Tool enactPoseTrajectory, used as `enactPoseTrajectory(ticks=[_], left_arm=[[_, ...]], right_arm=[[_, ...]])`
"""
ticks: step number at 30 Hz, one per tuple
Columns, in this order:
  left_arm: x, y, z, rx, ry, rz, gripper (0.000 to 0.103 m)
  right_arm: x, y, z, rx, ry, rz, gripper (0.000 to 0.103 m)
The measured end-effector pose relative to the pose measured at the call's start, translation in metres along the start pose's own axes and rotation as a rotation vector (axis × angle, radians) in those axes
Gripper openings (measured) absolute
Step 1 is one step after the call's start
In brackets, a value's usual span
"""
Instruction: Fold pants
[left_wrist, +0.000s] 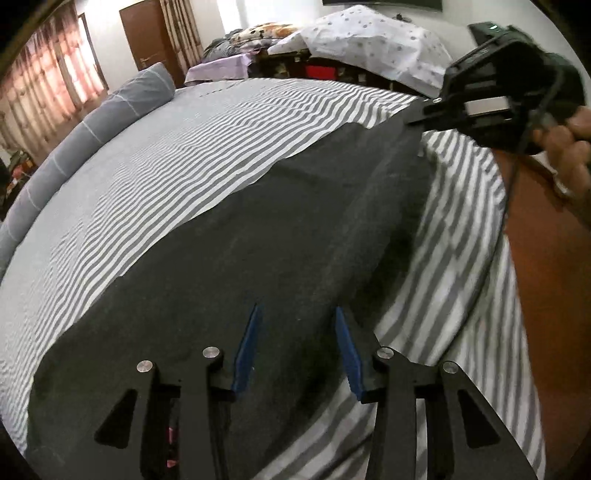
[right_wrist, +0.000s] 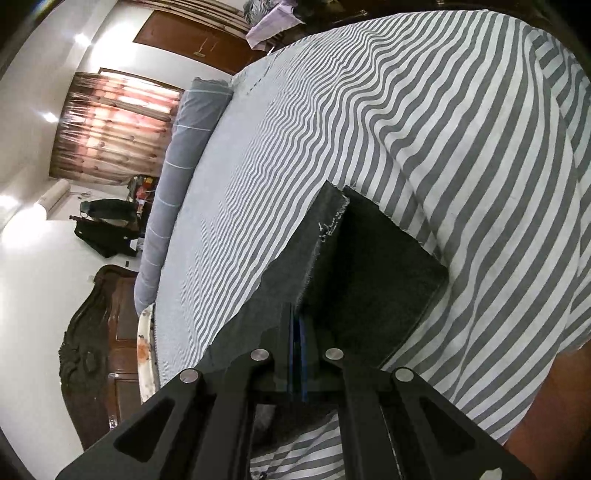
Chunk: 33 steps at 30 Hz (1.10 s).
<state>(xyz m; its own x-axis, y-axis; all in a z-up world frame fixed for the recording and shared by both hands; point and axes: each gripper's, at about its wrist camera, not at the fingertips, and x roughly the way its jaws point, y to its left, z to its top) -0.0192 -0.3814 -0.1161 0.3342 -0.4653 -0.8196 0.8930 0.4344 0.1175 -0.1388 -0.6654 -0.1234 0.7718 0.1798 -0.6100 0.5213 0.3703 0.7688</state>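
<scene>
A striped bedsheet (left_wrist: 221, 147) covers the bed.
A grey bolster (left_wrist: 110, 107) lies along its far edge, curtains (right_wrist: 110, 125) glowing behind.

One pants (left_wrist: 280, 236), two tools: left (left_wrist: 295, 350), right (right_wrist: 298, 354); one striped bedsheet (left_wrist: 207, 147); one bolster (left_wrist: 92, 122).

Dark grey pants (left_wrist: 280, 236), laid flat lengthwise, hem end lifted
</scene>
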Motion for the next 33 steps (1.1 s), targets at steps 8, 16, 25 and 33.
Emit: enactPoseTrajectory(ticks=[8,16,25,33], left_arm=[[0.003,-0.018,-0.003,0.038,0.019,-0.069,0.005],[0.013,-0.024,-0.005,0.027,0.078,-0.098,0.009],[-0.018,0.012,0.003,-0.124,0.004,-0.142,0.041],[-0.095,0.128,-0.026,-0.435,-0.099,-0.013,0.046]], right_arm=[[-0.003,-0.028,-0.014,0.046,-0.013,-0.048,0.003],[0.018,-0.051,-0.025,0.059,0.018,-0.186,0.003],[0.007,-0.049,-0.019,0.063,-0.004,-0.302,0.015],[-0.037,0.031,-0.024,-0.204,-0.033,-0.304,0.022]])
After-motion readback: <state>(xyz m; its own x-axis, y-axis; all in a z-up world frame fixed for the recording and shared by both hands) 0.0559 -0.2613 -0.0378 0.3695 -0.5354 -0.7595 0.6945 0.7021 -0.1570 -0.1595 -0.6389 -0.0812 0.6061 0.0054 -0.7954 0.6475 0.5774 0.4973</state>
